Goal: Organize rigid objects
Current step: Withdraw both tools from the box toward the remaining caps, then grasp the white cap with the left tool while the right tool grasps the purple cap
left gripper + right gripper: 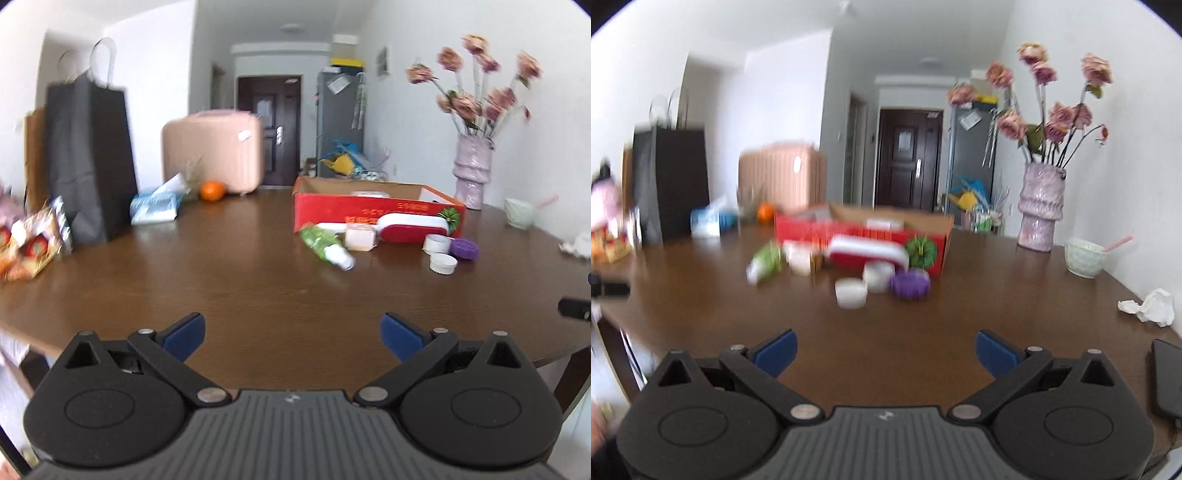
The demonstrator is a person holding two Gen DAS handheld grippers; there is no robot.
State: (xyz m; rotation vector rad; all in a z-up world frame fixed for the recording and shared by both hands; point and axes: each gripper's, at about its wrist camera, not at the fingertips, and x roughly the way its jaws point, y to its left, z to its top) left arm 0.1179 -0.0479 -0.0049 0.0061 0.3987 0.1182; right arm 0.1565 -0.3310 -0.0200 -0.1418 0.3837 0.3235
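A red cardboard box [373, 210] [849, 227] stands open-topped on the brown table. In front of it lie a green bottle with a white cap [325, 245] [764, 262], a small beige cube box [360, 238] [803, 258], a red-and-white case [410, 227] [868, 251], two white round lids [443, 263] [851, 291] and a purple round lid [464, 248] [910, 282]. My left gripper [293, 338] hangs open over the near table edge, well short of them. My right gripper [885, 352] is also open and empty, nearer the lids.
A black paper bag [90, 162], tissue pack [157, 206], orange [212, 191] and snack packets [31, 247] sit at the left. A vase of flowers [1039, 214], pale bowl [1084, 256], crumpled tissue [1152, 306] and dark phone [1169, 380] are at the right.
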